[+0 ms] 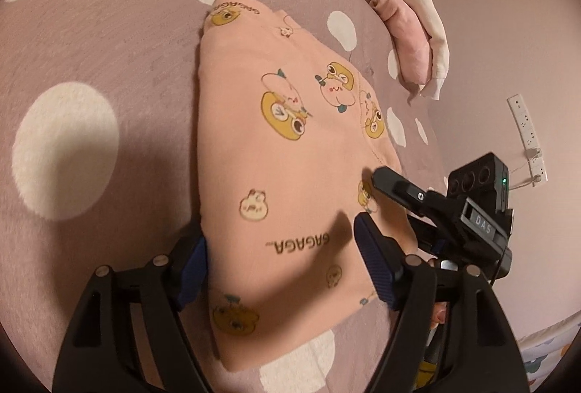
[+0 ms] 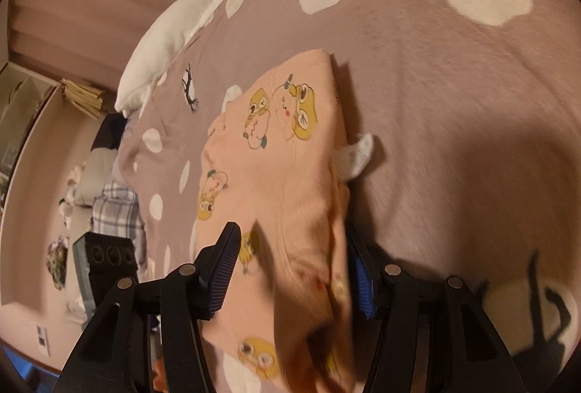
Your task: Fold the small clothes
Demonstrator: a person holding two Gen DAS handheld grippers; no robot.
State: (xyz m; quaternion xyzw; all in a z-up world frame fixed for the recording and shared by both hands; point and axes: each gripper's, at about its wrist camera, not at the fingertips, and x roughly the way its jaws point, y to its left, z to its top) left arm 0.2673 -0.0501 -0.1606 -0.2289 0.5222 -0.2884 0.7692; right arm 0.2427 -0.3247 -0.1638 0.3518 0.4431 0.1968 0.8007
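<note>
Both claws, left and right, spread apart around peach garment; mostly folded on bed, maybe one fold left.

A folded peach-pink cotton garment printed with yellow cartoon ducks lies on the mauve bedspread with white spots. The right gripper stands spread wide, its blue-padded fingers straddling the garment's near end. A long white plush goose lies along the bedspread's far left edge.
</note>
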